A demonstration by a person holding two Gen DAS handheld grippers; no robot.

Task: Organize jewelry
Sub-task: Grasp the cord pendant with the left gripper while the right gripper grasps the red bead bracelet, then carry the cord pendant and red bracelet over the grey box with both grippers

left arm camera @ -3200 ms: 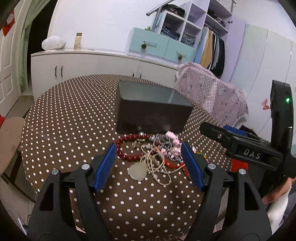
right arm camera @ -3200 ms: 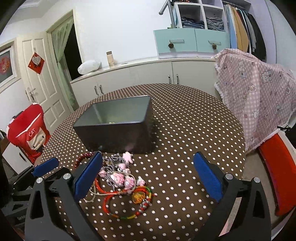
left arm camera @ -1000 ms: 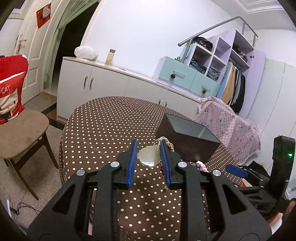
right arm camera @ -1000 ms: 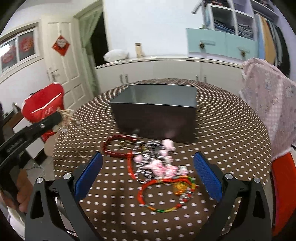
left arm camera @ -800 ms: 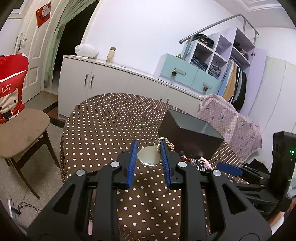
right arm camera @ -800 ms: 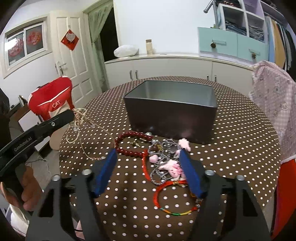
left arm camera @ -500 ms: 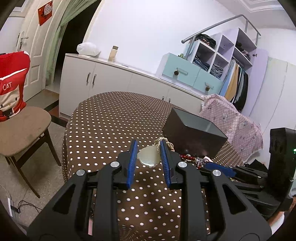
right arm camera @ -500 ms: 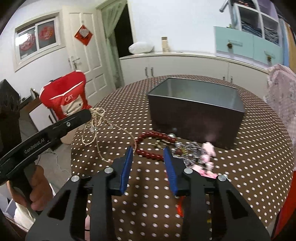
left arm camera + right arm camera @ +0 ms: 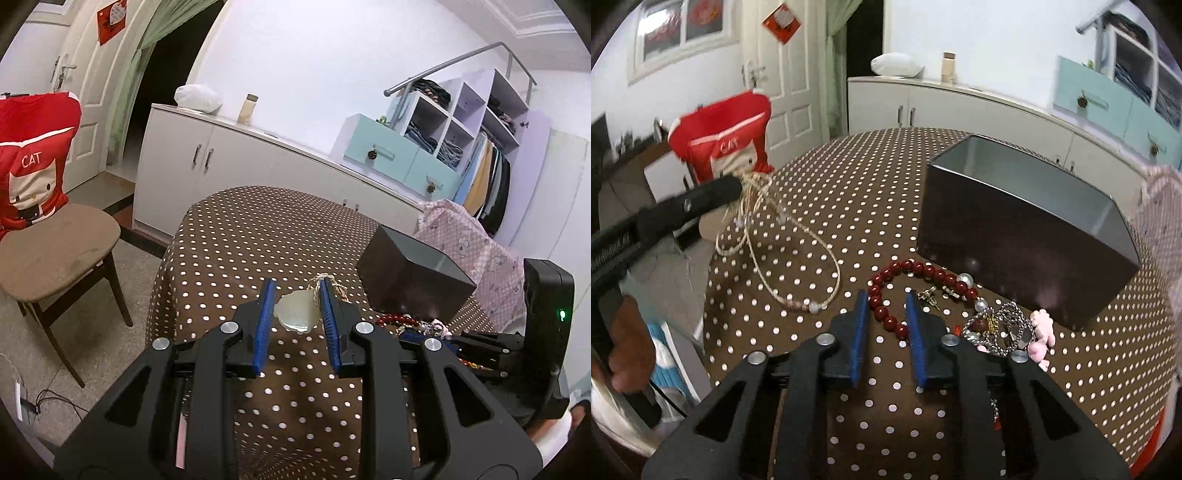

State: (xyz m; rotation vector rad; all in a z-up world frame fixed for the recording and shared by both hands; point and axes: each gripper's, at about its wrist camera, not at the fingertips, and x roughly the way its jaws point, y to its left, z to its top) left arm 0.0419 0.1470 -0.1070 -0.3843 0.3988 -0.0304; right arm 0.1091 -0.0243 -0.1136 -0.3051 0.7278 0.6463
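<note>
My left gripper (image 9: 295, 291) is shut on a beige cord necklace with a pale disc pendant (image 9: 297, 314), held above the table's left side. In the right wrist view the cord necklace (image 9: 783, 266) hangs from the left gripper's tip (image 9: 727, 192) down to the cloth. My right gripper (image 9: 886, 299) is nearly closed with its blue pads either side of the red bead bracelet (image 9: 886, 314); I cannot tell whether it grips it. The open dark metal box (image 9: 1027, 221) stands just behind; it also shows in the left wrist view (image 9: 413, 277).
A silver chain and pink charms (image 9: 1008, 328) lie right of the bracelet, with small earrings (image 9: 934, 293) inside its loop. The round table has a brown polka-dot cloth (image 9: 868, 206). A chair with a red cushion (image 9: 33, 177) stands at the left. White cabinets (image 9: 236, 170) line the wall.
My right gripper has closed from wide open to nearly shut and moved forward and down onto the red bracelet. My left gripper stays shut, holding the cord necklace aloft.
</note>
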